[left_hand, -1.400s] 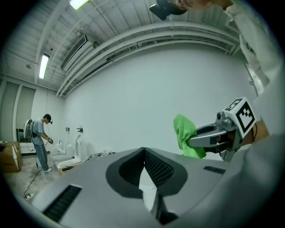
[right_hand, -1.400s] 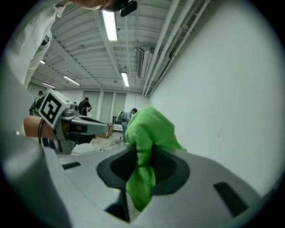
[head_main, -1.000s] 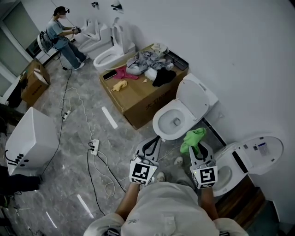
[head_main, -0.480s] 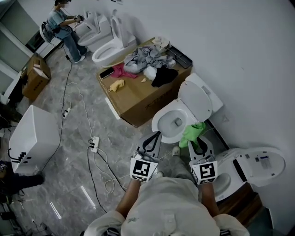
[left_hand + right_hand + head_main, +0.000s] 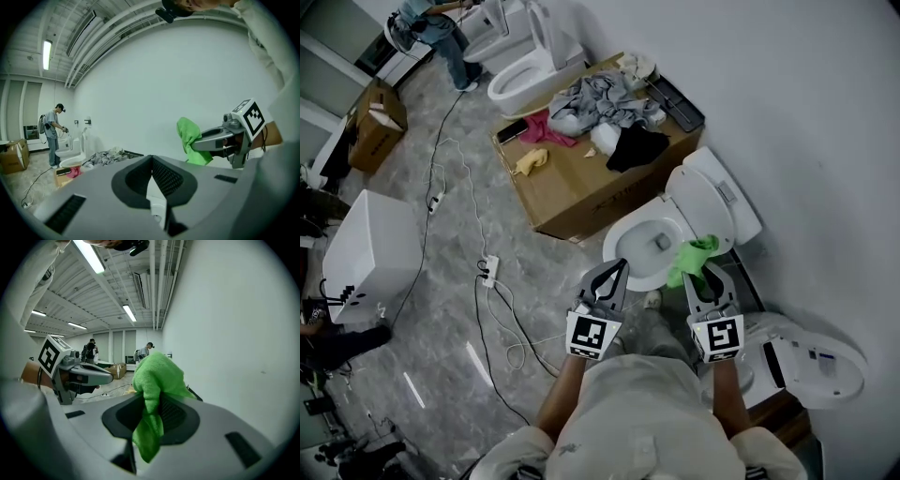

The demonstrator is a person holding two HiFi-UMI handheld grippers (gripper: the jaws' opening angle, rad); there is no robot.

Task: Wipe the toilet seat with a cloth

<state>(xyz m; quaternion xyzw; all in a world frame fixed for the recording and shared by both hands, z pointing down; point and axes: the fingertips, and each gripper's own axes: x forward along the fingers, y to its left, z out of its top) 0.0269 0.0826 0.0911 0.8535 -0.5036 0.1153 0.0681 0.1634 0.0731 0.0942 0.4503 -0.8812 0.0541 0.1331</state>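
Right gripper [image 5: 703, 277] fingers are clenching the crumpled green microfibre cloth [image 5: 693, 256], hanging above the 4 o'clock rim of the white oval toilet seat [image 5: 617, 246]. The seat's long axis is running from 7 to 1 o'clock. Left gripper [image 5: 613, 274] is hovering at 7 o'clock, fingers clenched on nothing.

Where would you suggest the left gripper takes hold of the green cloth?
Take the bunched end of the green cloth bulging past the right gripper tips, coming across from the left. It is thick and free there; the tail lies against the gripper body. The left gripper, shut, must open first.
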